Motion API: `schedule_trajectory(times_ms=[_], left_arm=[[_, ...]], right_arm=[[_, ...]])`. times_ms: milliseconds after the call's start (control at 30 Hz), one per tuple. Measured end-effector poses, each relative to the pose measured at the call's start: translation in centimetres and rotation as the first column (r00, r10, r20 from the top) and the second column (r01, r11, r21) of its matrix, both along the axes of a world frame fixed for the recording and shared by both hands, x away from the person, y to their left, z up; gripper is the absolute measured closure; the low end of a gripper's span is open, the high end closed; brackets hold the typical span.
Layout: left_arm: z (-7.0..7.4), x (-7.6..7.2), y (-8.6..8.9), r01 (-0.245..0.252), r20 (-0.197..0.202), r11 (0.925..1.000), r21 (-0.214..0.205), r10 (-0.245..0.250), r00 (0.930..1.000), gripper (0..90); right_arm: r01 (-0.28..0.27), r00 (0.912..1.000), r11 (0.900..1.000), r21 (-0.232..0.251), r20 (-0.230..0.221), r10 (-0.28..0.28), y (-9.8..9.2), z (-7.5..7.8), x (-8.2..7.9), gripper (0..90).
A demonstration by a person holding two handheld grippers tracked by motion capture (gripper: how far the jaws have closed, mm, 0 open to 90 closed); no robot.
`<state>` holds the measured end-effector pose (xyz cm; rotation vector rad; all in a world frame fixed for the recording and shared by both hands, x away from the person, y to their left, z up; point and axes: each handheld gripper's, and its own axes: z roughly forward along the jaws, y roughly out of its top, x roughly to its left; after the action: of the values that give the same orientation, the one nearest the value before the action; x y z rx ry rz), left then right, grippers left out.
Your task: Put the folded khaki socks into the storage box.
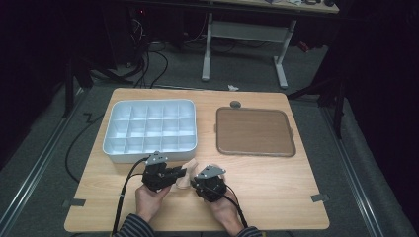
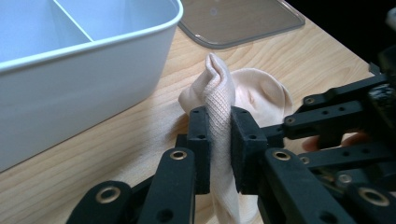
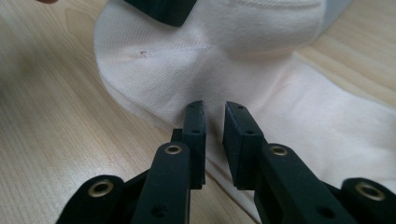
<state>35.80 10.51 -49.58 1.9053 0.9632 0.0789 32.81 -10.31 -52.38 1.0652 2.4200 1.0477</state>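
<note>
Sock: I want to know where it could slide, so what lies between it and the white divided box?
Nothing: in the left gripper view, bare wood of the table separates the sock from the box wall. The left gripper pinches the sock.

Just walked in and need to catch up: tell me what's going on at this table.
A person works a pale peach knitted sock on the light wooden table with two hand-held tools. The left tool pinches a raised fold of the sock. The right tool sits over the flat part, its jaws slightly apart with nothing clamped. Behind stand a white divided plastic box and its brown lid.
</note>
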Motion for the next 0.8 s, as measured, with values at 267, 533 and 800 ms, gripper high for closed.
schedule_trajectory(times_ms=[267,533,800], left_arm=[[0.3,-0.1,0.3,-0.015,-0.009,0.9999,0.001,0.015,0.9998,79.9],[0.3,-0.1,0.1,-0.023,-0.015,0.9997,0.002,0.023,0.9996,79.8],[0.7,-0.2,-0.4,-0.01,-0.003,0.9998,0.016,0.01,0.9999,79.6]], right_arm=[[0.091,0.9926,0.9957,0.014,0.078,-0.092,-3.0,1.9,-0.5,75.5],[0.222,0.9711,0.975,0.015,0.087,-0.222,-6.4,2.2,0.3,69.5],[0.242,0.9696,0.9702,-0.015,0.042,-0.241,-7.0,0.8,1.1,75.7]])
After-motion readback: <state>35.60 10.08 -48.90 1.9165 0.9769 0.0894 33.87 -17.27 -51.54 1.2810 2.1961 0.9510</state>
